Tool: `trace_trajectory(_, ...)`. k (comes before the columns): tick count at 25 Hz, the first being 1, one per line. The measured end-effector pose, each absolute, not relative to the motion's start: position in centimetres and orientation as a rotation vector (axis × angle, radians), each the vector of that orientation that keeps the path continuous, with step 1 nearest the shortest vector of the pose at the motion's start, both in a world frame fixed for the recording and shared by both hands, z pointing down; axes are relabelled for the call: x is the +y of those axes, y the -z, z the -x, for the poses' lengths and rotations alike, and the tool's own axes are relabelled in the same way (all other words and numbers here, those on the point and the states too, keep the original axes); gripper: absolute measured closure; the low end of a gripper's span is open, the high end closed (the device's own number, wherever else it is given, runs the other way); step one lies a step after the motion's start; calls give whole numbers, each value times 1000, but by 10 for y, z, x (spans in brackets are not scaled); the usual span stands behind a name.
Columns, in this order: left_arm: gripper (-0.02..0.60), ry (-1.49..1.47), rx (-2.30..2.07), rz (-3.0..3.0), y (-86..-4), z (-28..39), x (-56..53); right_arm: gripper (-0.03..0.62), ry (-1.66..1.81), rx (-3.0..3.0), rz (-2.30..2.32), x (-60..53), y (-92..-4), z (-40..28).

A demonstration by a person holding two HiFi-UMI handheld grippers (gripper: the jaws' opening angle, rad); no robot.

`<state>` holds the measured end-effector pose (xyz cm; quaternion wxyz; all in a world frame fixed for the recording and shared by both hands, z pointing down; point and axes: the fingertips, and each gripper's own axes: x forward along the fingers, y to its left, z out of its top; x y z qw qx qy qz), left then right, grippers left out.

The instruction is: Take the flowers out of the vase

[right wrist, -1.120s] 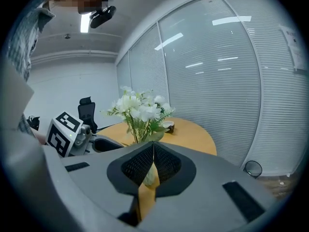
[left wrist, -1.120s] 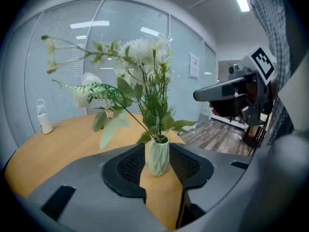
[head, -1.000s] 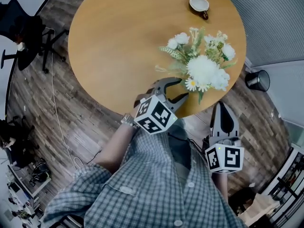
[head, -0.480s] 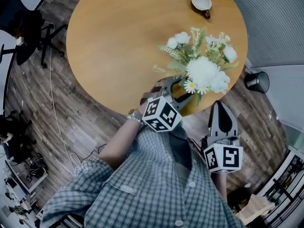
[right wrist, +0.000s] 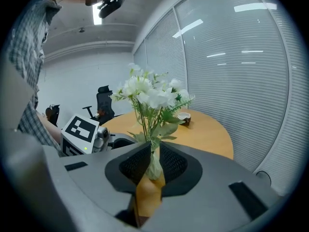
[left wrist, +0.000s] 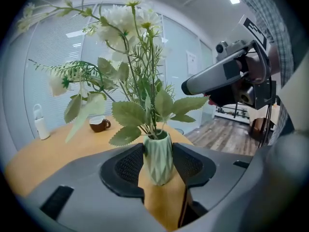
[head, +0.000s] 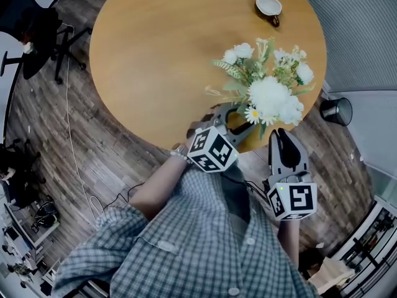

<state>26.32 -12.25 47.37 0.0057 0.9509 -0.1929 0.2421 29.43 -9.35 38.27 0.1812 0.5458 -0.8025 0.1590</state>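
A bunch of white flowers with green leaves (head: 268,92) stands in a pale green ribbed vase (left wrist: 157,158) near the front right edge of the round wooden table (head: 161,48). My left gripper (head: 234,118) reaches in under the blooms. Its jaws are closing, and its pads (left wrist: 126,167) lie against both sides of the vase. From above, the flowers hide the vase. My right gripper (head: 280,135) is shut and holds nothing. It hovers off the table's edge, just in front of the flowers, pointing at the stems (right wrist: 147,124) and the vase (right wrist: 154,167) beyond its tips.
A brown cup with a white inside (head: 268,6) sits at the table's far edge. A black bin (head: 337,107) stands on the wood floor to the right. An office chair (head: 31,39) is at the far left. A slatted glass wall (right wrist: 231,71) runs behind the table.
My right gripper has moved up toward the table's edge and the flowers. My left gripper edged in under the blooms early on, then stayed put.
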Motion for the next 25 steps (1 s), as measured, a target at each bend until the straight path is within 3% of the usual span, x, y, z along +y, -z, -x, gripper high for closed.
trace_trajectory(1, 382, -756, -607, -2977, -474, -263, -123, 564, -457, -2274, -1510, -95, -387, -293)
trace_trajectory(3, 382, -755, -608, -2978, -474, -263, -123, 474, -468, -2293, -1434, -97, -396, -286)
trace_trajectory(10, 383, -758, -604, -2982, -469, -265, -125, 419, -480, -2307, -1347, -121, -417, -271)
trace_trajectory(19, 383, -760, -605, -2988, -475, -264, -114, 419, -428, -2293, -1408, -133, -432, -262)
trace_trajectory(25, 383, -757, -609, -2983, -474, -267, -118, 526, -411, -2326, -1525, -139, -418, -267)
